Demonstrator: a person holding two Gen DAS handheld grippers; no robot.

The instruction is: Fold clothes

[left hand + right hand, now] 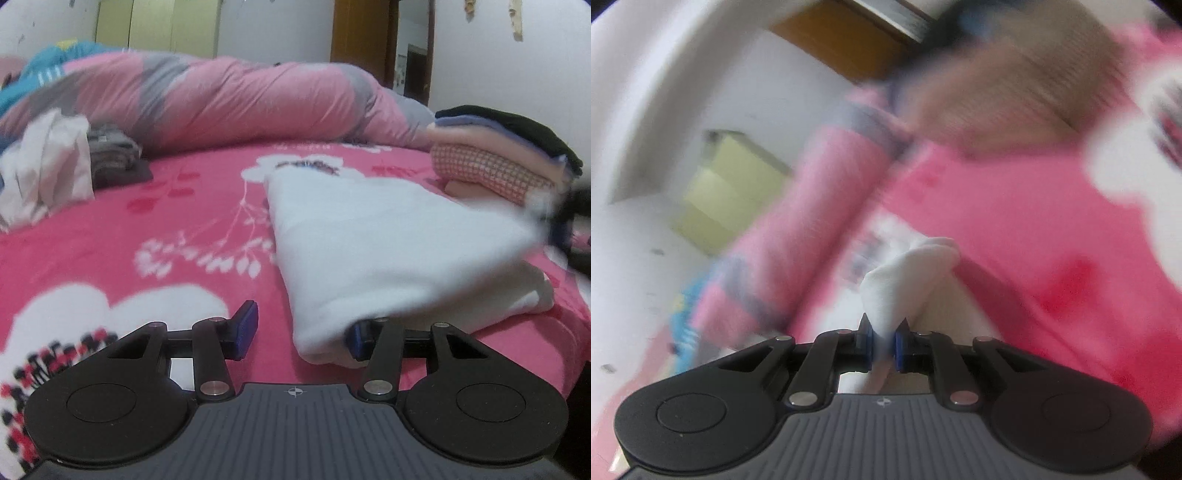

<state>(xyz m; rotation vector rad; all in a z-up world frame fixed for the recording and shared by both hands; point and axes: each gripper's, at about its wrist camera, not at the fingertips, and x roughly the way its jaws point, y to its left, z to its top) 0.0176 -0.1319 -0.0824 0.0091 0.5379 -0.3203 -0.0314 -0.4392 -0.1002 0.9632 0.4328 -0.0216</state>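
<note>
A white garment (388,240) lies partly folded on the pink flowered bed sheet (147,221). My left gripper (301,332) is open at the garment's near corner. Its right fingertip (358,338) touches the folded edge and its left fingertip (245,325) rests over bare sheet. The garment's far right corner is lifted toward my right gripper (569,214), which shows there as a dark blur. In the tilted, blurred right wrist view, my right gripper (882,339) is shut on a bunched piece of the white garment (908,273).
A rolled pink and grey quilt (221,99) runs along the back of the bed. Folded clothes are stacked (498,158) at the right. Crumpled white clothes (48,166) and a grey folded item (110,155) sit at the left. The bed edge (554,350) drops off at the right.
</note>
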